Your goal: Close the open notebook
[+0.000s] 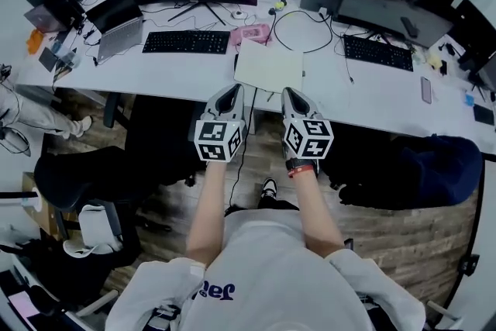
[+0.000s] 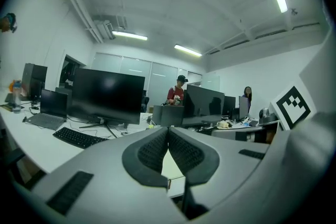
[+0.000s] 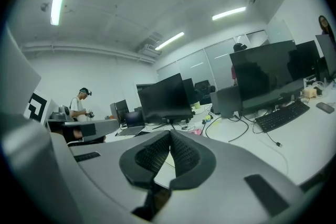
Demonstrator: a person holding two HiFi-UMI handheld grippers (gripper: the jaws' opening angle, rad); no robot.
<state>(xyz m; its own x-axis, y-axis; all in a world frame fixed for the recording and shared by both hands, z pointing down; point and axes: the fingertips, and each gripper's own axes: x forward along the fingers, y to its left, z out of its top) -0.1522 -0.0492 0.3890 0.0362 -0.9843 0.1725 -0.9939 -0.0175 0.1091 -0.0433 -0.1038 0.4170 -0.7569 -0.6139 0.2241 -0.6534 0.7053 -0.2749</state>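
Closed and empty, left tongs [image 1: 235,91] and right tongs [image 1: 288,92] hover near the notebook [image 1: 269,66].

Pale short-sleeved T-shirt, two grey grippers.
The T-shirt [image 1: 271,267] bore dark blue lettering toward eight o'clock, and a red wristband [image 1: 301,169] circled the right wrist. The left gripper [image 1: 235,91] and right gripper [image 1: 288,92] had grey shells, black ribbed pads [image 2: 155,152] and black-and-white marker cubes [image 1: 218,140].
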